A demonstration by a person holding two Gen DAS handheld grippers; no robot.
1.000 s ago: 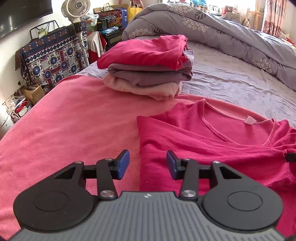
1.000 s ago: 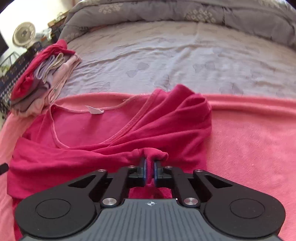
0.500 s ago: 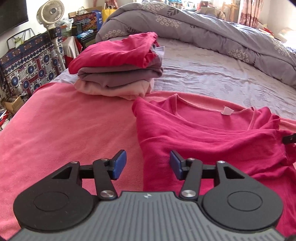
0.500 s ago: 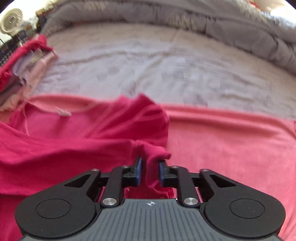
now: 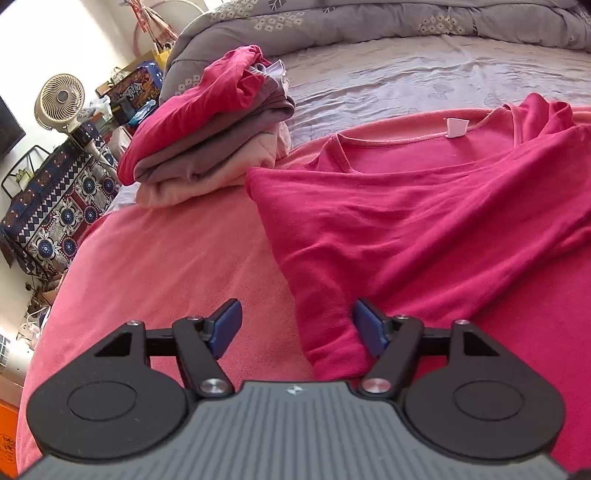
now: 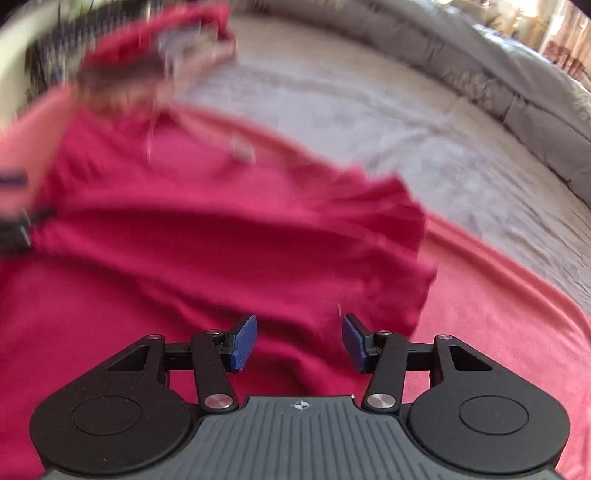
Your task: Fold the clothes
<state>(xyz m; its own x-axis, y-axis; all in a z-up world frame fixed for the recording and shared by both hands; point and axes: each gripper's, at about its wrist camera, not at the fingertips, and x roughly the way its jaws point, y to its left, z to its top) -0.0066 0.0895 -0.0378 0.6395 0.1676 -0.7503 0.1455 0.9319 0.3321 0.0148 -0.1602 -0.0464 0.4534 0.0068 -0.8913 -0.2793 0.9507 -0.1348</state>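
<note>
A red shirt (image 5: 424,229) lies spread on the pink blanket (image 5: 166,277), neck label toward the far side. My left gripper (image 5: 297,325) hangs low over the shirt's near left edge. Its jaws are opening, and the shirt's edge lies between them close to the right pad (image 5: 365,328), unpressed. The right wrist view is blurred by motion. There my right gripper (image 6: 299,339) is over the right side of the shirt (image 6: 221,240). Its jaws are opening too, with flat cloth under the gap and nothing pinched.
A stack of folded clothes (image 5: 207,147), red on top, sits at the far left of the blanket. Beyond it are a grey sheet (image 5: 424,74) and a rumpled grey duvet (image 5: 332,22). A fan (image 5: 61,99) and a patterned cloth-covered rack (image 5: 55,206) stand beside the bed.
My right gripper has let go of the shirt fold it pinched and its jaws have spread. My left gripper has sunk toward the shirt's left edge, rolled, and opened wider.
</note>
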